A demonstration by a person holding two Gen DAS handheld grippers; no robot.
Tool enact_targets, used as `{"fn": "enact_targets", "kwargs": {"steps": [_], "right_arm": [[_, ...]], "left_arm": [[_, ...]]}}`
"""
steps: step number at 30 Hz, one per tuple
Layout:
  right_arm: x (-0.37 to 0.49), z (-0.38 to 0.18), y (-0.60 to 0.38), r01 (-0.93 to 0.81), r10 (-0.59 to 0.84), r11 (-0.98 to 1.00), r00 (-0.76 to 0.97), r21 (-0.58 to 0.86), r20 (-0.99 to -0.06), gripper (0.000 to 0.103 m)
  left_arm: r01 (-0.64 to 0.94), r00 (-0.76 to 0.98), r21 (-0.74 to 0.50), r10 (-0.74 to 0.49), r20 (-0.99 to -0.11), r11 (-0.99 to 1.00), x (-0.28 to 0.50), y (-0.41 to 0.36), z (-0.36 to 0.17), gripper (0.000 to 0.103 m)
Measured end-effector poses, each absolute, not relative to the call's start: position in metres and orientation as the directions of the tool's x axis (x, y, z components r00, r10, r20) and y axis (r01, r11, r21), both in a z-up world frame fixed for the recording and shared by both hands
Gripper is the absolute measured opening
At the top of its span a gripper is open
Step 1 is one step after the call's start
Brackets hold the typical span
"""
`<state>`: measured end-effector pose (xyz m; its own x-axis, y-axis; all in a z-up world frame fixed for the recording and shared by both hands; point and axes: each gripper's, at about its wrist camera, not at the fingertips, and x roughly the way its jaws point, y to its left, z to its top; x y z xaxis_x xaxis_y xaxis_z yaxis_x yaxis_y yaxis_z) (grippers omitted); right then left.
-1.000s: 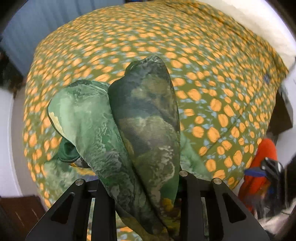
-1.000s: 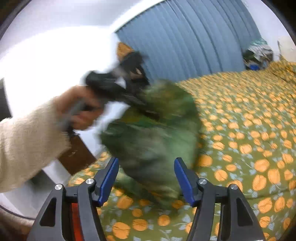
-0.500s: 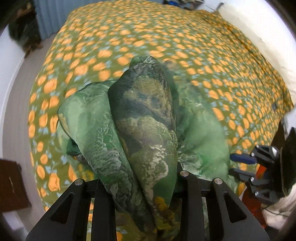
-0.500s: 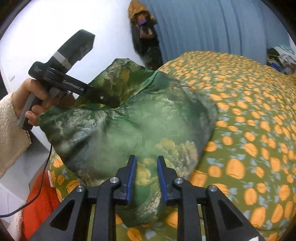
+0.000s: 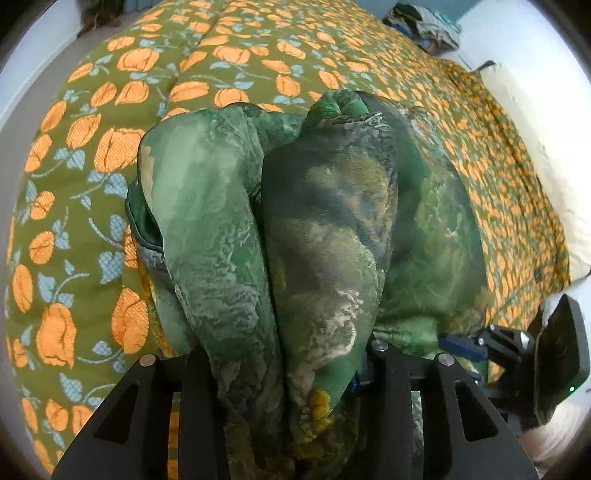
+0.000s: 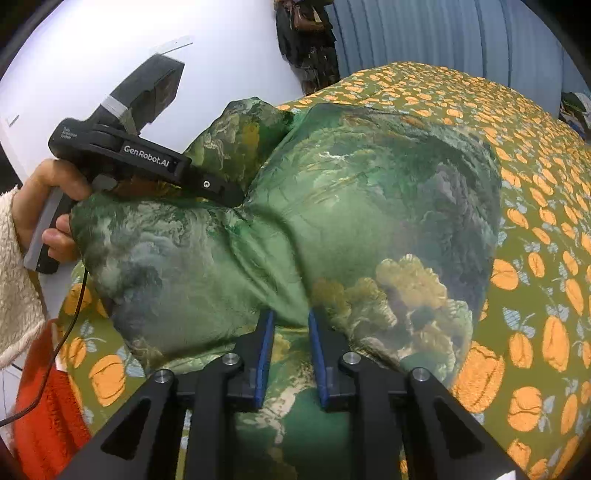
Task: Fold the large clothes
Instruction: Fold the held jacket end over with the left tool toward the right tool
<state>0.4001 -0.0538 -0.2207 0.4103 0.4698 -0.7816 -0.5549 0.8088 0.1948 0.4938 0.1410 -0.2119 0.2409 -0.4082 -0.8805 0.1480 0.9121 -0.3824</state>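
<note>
Garment: a green printed silky garment [image 6: 369, 206] lay bunched on the floral bedspread [image 6: 535, 184], near its corner.
Handling: it looked light, limp and slippery; hems and corners seemed the surest places to hold.
Left gripper [image 5: 280, 354]: jaws were opening, thick folds still draped between them.
Right gripper [image 6: 291, 332]: blue pads were closing on a fold of the cloth, which ran between them.
Surroundings: an orange-red fleecy cloth [image 6: 48, 398] sat off the bed's edge; a clothes pile [image 5: 424, 26] was far across the bed.
Obstruction: the cloth hid the left fingertips; nothing else seemed to block the bedspread.
</note>
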Motion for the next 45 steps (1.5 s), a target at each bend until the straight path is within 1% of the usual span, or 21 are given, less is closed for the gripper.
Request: {"fn": "enact_targets", "kwargs": {"steps": [2,5,6,7,9,11,14,15,17,19,22,25,28,32,35,38,41,44,45], "right_arm": [[0.396,-0.210,-0.056,-0.554,0.482,0.805,0.406,0.211,-0.776,0.018],[0.381,-0.179,-0.084,-0.531,0.567,0.786,0.413,0.318,-0.712,0.018],[0.377,-0.170,-0.092,-0.523,0.570,0.789,0.426,0.323,-0.702,0.019],[0.369,-0.163,-0.098,-0.526,0.568,0.790,0.435,0.315,-0.699,0.021],[0.349,-0.154,-0.107,-0.549,0.557,0.786,0.431,0.284,-0.710,0.022],[0.335,-0.156,-0.109,-0.557,0.544,0.787,0.424,0.264,-0.724,0.022],[0.341,-0.174,-0.108,-0.534,0.488,0.817,0.437,0.219,-0.755,0.021],[0.345,-0.181,-0.108,-0.520,0.485,0.822,0.426,0.232,-0.764,0.019],[0.356,-0.198,-0.108,-0.483,0.480,0.833,0.385,0.271,-0.788,0.018],[0.358,-0.205,-0.105,-0.469,0.469,0.839,0.369,0.274,-0.803,0.018],[0.353,-0.213,-0.100,-0.479,0.442,0.846,0.388,0.233,-0.808,0.018],[0.353,-0.222,-0.101,-0.468,0.447,0.850,0.403,0.239,-0.799,0.018],[0.351,-0.216,-0.098,-0.474,0.438,0.851,0.406,0.225,-0.802,0.018],[0.354,-0.179,-0.101,-0.485,0.459,0.839,0.382,0.249,-0.802,0.018],[0.378,-0.137,-0.096,-0.499,0.488,0.828,0.420,0.254,-0.765,0.021],[0.422,-0.119,-0.071,-0.511,0.494,0.823,0.426,0.249,-0.758,0.021],[0.476,-0.122,-0.029,-0.530,0.497,0.812,0.409,0.244,-0.765,0.022],[0.510,-0.137,0.006,-0.545,0.566,0.768,0.329,0.337,-0.756,0.023],[0.522,-0.147,0.025,-0.556,0.577,0.749,0.281,0.360,-0.767,0.023]], "left_arm": [[0.159,0.245,-0.389,-0.419,-0.875,0.907,0.492,0.141,-0.207,0.040],[0.164,0.253,-0.400,-0.430,-0.866,0.902,0.487,0.146,-0.204,0.042],[0.166,0.255,-0.401,-0.432,-0.865,0.901,0.486,0.147,-0.204,0.042],[0.163,0.258,-0.410,-0.439,-0.860,0.898,0.486,0.148,-0.205,0.043],[0.155,0.262,-0.424,-0.450,-0.854,0.893,0.485,0.151,-0.208,0.043],[0.153,0.265,-0.432,-0.458,-0.848,0.889,0.485,0.153,-0.210,0.044],[0.148,0.268,-0.447,-0.470,-0.841,0.882,0.484,0.155,-0.212,0.046],[0.148,0.270,-0.448,-0.472,-0.840,0.882,0.482,0.157,-0.212,0.046],[0.157,0.274,-0.441,-0.468,-0.840,0.884,0.479,0.156,-0.212,0.047],[0.162,0.278,-0.435,-0.464,-0.841,0.886,0.478,0.156,-0.214,0.047],[0.148,0.280,-0.463,-0.486,-0.828,0.874,0.480,0.157,-0.219,0.048],[0.126,0.293,-0.506,-0.520,-0.802,0.853,0.478,0.162,-0.229,0.049],[0.125,0.302,-0.514,-0.526,-0.795,0.849,0.475,0.164,-0.229,0.049],[0.117,0.301,-0.535,-0.543,-0.784,0.837,0.475,0.169,-0.230,0.049],[0.113,0.303,-0.552,-0.558,-0.773,0.826,0.475,0.171,-0.231,0.049],[0.108,0.295,-0.564,-0.568,-0.768,0.819,0.476,0.173,-0.229,0.050],[0.097,0.285,-0.590,-0.591,-0.755,0.801,0.477,0.177,-0.227,0.051],[0.078,0.282,-0.629,-0.622,-0.730,0.774,0.477,0.182,-0.225,0.056],[0.071,0.279,-0.651,-0.642,-0.714,0.756,0.476,0.186,-0.224,0.058]]}}
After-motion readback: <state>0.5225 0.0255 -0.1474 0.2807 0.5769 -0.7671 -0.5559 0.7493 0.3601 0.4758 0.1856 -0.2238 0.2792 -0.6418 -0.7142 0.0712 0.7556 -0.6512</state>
